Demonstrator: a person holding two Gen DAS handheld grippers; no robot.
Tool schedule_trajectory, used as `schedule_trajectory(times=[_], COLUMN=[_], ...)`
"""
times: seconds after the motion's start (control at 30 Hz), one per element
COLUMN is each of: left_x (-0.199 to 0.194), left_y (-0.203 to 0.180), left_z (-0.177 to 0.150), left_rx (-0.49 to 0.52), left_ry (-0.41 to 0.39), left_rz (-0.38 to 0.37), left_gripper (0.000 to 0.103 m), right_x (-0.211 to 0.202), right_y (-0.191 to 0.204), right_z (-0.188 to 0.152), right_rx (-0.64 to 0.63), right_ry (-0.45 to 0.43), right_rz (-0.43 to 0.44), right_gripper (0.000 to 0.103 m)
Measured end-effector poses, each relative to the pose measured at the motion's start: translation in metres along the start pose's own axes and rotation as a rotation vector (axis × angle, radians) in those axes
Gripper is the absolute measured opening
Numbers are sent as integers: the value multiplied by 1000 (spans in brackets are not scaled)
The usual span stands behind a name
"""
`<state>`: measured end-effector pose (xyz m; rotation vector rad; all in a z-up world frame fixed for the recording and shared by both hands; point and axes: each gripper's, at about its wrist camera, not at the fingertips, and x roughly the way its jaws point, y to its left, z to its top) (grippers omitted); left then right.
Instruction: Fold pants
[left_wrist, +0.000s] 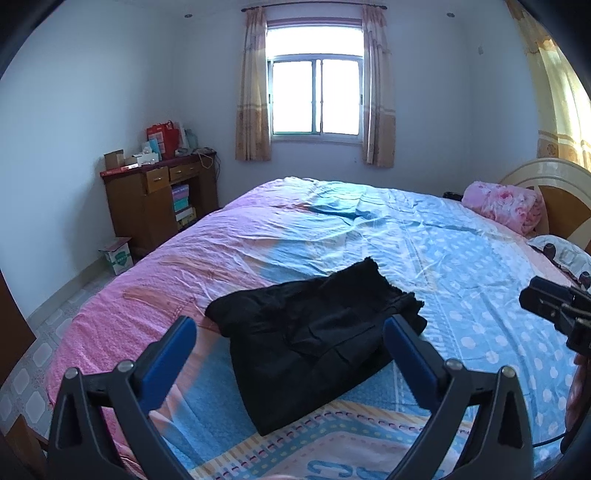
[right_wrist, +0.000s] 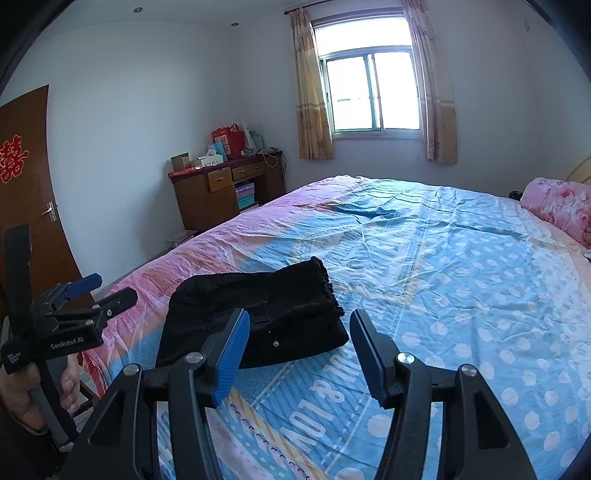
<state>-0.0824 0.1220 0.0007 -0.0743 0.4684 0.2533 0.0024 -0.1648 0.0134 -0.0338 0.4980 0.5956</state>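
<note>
Black pants (left_wrist: 317, 332) lie folded into a compact bundle on the pink and blue bedsheet (left_wrist: 461, 258), close to the bed's front edge. My left gripper (left_wrist: 290, 321) hovers just short of the bundle, its blue pads (left_wrist: 173, 358) spread wide with nothing between them. In the right wrist view the pants (right_wrist: 258, 314) sit just beyond my right gripper (right_wrist: 299, 315), which is open and holds nothing. The left gripper (right_wrist: 110, 288) shows at the left edge there, held by a hand (right_wrist: 66, 384). The right gripper (left_wrist: 554, 306) appears at the left wrist view's right edge.
A rolled pink floral quilt (left_wrist: 502, 210) and a pillow (left_wrist: 561, 254) lie by the headboard (left_wrist: 546, 177) at the right. A wooden desk (left_wrist: 159, 199) with boxes stands in the far left corner, a cardboard box (left_wrist: 118, 254) on the floor beside it. A brown door (right_wrist: 29, 184) is at the left.
</note>
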Motion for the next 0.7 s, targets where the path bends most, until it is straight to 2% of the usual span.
schedule_trajectory(times=[0.47, 0.7], left_x=[-5, -7], left_y=[14, 11], left_z=[0, -2], left_rx=[-40, -24], left_ry=[-12, -15], left_rz=[42, 44], left_gripper=[103, 103], right_x=[-2, -1], right_y=[6, 7], right_z=[-1, -6], right_rx=[-12, -15], right_ry=[5, 27], right_rz=[8, 9], right_gripper=[59, 59])
